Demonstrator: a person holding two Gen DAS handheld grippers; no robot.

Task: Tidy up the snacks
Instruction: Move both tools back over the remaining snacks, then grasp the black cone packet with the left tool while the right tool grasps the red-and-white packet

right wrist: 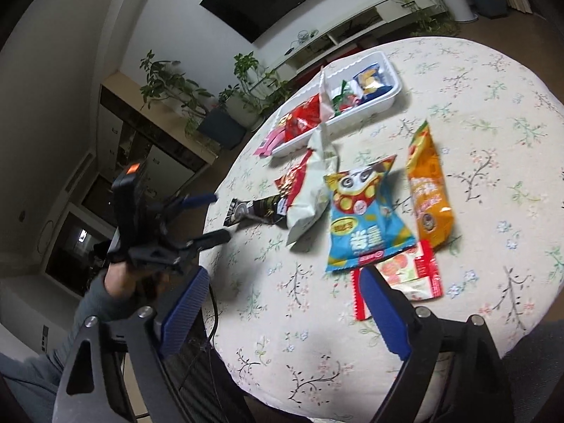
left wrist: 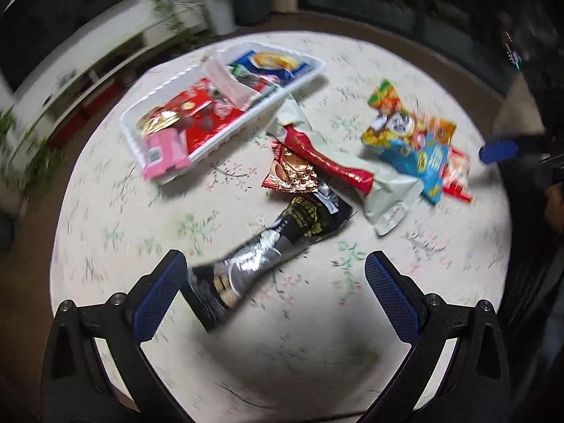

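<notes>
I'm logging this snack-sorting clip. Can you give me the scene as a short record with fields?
surface: round table with floral cloth
container: white tray, two sections, already holding packets
loose snacks: black packet, red stick packet, pale green packet, blue panda packet, orange packet
left gripper: open, black packet's end between fingers
right gripper: open, empty

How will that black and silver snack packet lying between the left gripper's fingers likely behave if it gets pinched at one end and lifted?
The black and silver packet looks like thin, glossy film, so it may slip in the pads. It is long and narrow and creased at its middle, so it will probably droop or fold if held by one end. It lies flat on the tablecloth and should slide, not roll. The left gripper stands open around it.
</notes>
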